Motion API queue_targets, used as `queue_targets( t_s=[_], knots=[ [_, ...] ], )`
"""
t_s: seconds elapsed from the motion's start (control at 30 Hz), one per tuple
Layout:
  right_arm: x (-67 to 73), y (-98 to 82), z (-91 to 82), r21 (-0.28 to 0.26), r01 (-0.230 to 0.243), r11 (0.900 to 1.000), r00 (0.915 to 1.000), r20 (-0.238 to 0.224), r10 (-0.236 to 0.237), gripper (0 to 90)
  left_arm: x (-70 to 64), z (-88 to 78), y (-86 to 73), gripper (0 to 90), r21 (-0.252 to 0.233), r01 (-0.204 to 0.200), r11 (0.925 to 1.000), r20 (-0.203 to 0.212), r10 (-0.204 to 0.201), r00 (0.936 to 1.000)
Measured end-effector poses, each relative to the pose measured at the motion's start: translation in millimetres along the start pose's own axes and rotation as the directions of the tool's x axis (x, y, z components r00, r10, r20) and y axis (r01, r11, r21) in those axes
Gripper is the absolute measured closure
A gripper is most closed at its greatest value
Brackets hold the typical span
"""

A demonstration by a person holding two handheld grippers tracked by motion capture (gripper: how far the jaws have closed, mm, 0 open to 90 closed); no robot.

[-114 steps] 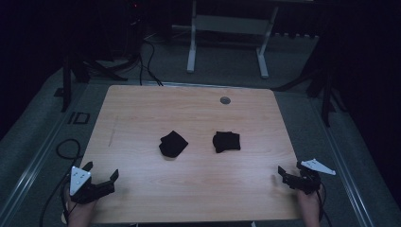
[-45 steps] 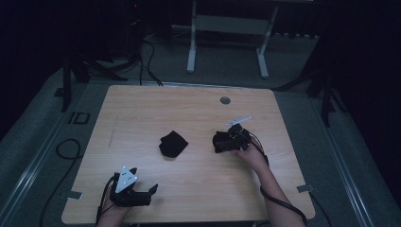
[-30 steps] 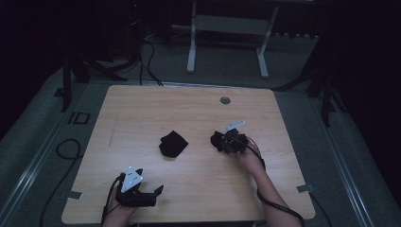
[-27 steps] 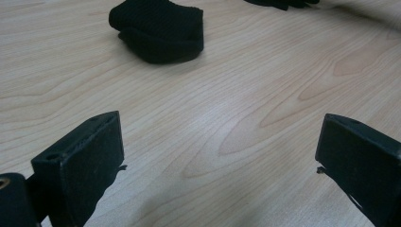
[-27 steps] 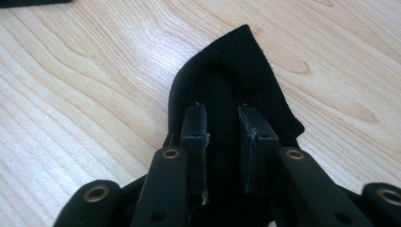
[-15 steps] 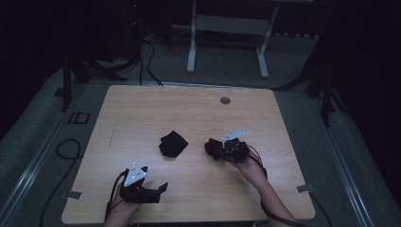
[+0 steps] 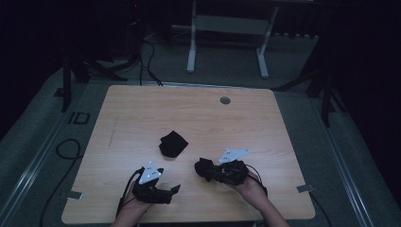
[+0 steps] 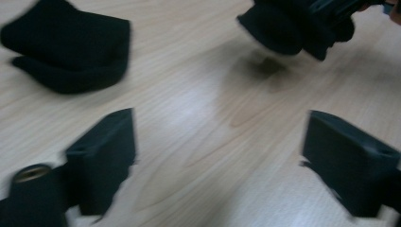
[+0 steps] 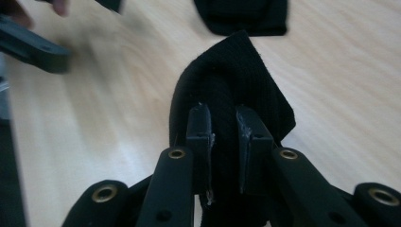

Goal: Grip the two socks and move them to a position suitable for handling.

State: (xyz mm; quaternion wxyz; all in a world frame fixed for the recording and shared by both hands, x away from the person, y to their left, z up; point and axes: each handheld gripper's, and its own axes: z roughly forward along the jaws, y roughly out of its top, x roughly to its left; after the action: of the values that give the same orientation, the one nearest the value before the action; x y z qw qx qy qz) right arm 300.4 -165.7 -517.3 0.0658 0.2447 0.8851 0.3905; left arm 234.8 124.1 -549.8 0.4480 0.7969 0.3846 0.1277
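Item 1: wooden table (image 7: 142, 109), light grain, with a round grommet (image 7: 225, 100) near its far edge. The table is the landmark for all entries.

Item 2: my right gripper (image 7: 215, 171), above the table's near half, right of centre. Its jaws are pinched on a black folded cloth (image 7: 206, 168); in the right gripper view the ribbed fabric (image 9: 231, 80) is squeezed between the two pads and sticks out past them, lifted off the table top. A shadow lies on the wood beneath the bundle in the left gripper view (image 8: 283, 28).

Item 3: my left gripper (image 7: 172, 191), at the table's near edge, left of centre. Its jaws have just been closing a little but stand spread wide, with only bare wood between them in the left gripper view (image 8: 217, 156).

Item 4: second black cloth (image 7: 172, 144), a folded bundle lying flat near the table's middle, apart from both grippers; seen at upper left in the left gripper view (image 8: 71, 47).
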Motion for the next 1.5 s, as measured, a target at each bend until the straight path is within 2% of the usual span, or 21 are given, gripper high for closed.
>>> queue_targets(
  t_s=[0.07, 0.17, 0.27, 0.33, 0.43, 0.5, 0.57, 0.6, 0.63, 0.7, 0.8, 0.87, 0.93, 1.0, 1.07, 1.17, 1.23, 1.3, 1.37, 1.43, 1.5],
  knots=[
    [5.5, -4.8, 4.1, 0.021, 0.022, 1.000, 0.9995, 0.023, -0.022, 77.7, -3.6, 6.2, 1.6, 15.0, 0.013, -0.020, 0.9997, 0.025, 0.019, 0.9995],
    [12.7, -8.6, 7.0, 0.030, 0.046, 0.998, 0.9989, 0.003, -0.046, 77.7, -10.2, 17.2, 3.8, 16.2, 0.049, -0.056, 0.9972, 0.042, 0.054, 0.9976],
    [19.5, -8.2, 7.8, 0.024, 0.071, 0.997, 0.9974, -0.011, -0.071, 77.6, -14.9, 26.5, 5.2, 25.5, 0.067, -0.087, 0.9940, 0.058, 0.083, 0.9949],
    [21.1, -8.5, 13.2, 0.041, 0.072, 0.997, 0.9972, -0.022, -0.071, 77.6, -15.8, 31.4, 6.3, 33.8, 0.070, -0.098, 0.9927, 0.057, 0.094, 0.9939],
    [19.9, -10.8, 19.6, 0.058, 0.060, 0.996, 0.9979, -0.027, -0.059, 77.4, -13.6, 36.8, 9.5, 39.7, 0.082, -0.099, 0.9917, 0.068, 0.094, 0.9933],
    [18.5, -14.1, 26.5, 0.077, 0.059, 0.995, 0.9980, -0.025, -0.058, 77.1, -12.4, 40.3, 11.2, 39.8, 0.102, -0.122, 0.9873, 0.066, 0.115, 0.9911],
    [15.9, -17.9, 34.3, 0.110, 0.048, 0.993, 0.9980, -0.047, -0.043, 74.9, -11.8, 42.5, 12.2, 41.8, 0.112, -0.135, 0.9845, 0.074, 0.128, 0.9891],
    [15.2, -19.1, 35.2, 0.094, 0.032, 0.995, 0.9983, -0.052, -0.027, 72.8, -11.5, 43.9, 12.7, 41.8, 0.119, -0.138, 0.9832, 0.081, 0.129, 0.9884],
    [14.7, -18.6, 34.8, 0.097, 0.020, 0.995, 0.9980, -0.061, -0.014, 69.4, -11.8, 44.7, 13.0, 41.8, 0.123, -0.144, 0.9819, 0.084, 0.134, 0.9874],
    [16.5, -15.1, 29.2, 0.100, 0.032, 0.994, 0.9978, -0.062, -0.026, 59.0, -12.6, 47.0, 13.3, 42.0, 0.140, -0.159, 0.9774, 0.099, 0.146, 0.9844],
    [14.0, -10.1, 12.8, 0.065, 0.026, 0.998, 0.9967, -0.079, -0.021, 46.0, -13.7, 49.3, 13.1, 42.0, 0.148, -0.164, 0.9754, 0.110, 0.148, 0.9828],
    [8.9, -10.3, 1.7, 0.052, 0.029, 0.998, 0.9987, -0.044, -0.026, 44.6, -15.2, 50.7, 13.2, 42.0, 0.156, -0.172, 0.9728, 0.120, 0.154, 0.9808],
    [0.2, -14.6, -5.1, 0.054, 0.001, 0.999, 0.9996, -0.028, 0.001, 44.0, -16.6, 52.1, 13.5, 41.9, 0.158, -0.187, 0.9696, 0.126, 0.168, 0.9777],
    [-6.0, -21.0, -5.4, 0.068, -0.020, 0.997, 0.9998, -0.001, 0.020, 44.1, -15.7, 53.7, 14.8, 42.0, 0.161, -0.188, 0.9689, 0.132, 0.168, 0.9770],
    [-8.1, -26.8, -1.5, 0.091, -0.023, 0.996, 0.9997, 0.003, 0.023, 44.9, -14.5, 56.1, 16.2, 43.9, 0.159, -0.176, 0.9714, 0.140, 0.155, 0.9780],
    [-6.5, -32.0, 7.0, 0.125, -0.007, 0.992, 1.0000, 0.005, 0.007, 45.4, -14.1, 61.0, 18.6, 46.3, 0.171, -0.173, 0.9698, 0.152, 0.148, 0.9772],
    [-6.2, -33.7, 12.3, 0.145, 0.000, 0.989, 1.0000, 0.009, -0.001, 46.7, -14.3, 64.1, 21.7, 47.1, 0.179, -0.177, 0.9676, 0.175, 0.146, 0.9737],
    [-6.2, -34.2, 14.4, 0.144, -0.005, 0.990, 1.0000, 0.006, 0.004, 53.2, -17.6, 67.3, 24.3, 48.3, 0.184, -0.200, 0.9623, 0.177, 0.168, 0.9699],
    [-5.1, -34.7, 15.1, 0.137, -0.007, 0.991, 0.9999, -0.008, 0.008, 63.0, -20.1, 70.8, 27.3, 54.8, 0.190, -0.221, 0.9566, 0.202, 0.182, 0.9623],
    [-4.3, -35.5, 16.4, 0.125, -0.017, 0.992, 0.9994, -0.028, 0.020, 71.9, -21.8, 74.8, 30.0, 62.2, 0.192, -0.214, 0.9577, 0.210, 0.173, 0.9623],
    [-2.4, -34.7, 16.9, 0.127, -0.010, 0.992, 0.9995, -0.029, 0.013, 75.4, -23.4, 78.2, 32.1, 71.0, 0.194, -0.199, 0.9605, 0.190, 0.163, 0.9682]
  ],
)
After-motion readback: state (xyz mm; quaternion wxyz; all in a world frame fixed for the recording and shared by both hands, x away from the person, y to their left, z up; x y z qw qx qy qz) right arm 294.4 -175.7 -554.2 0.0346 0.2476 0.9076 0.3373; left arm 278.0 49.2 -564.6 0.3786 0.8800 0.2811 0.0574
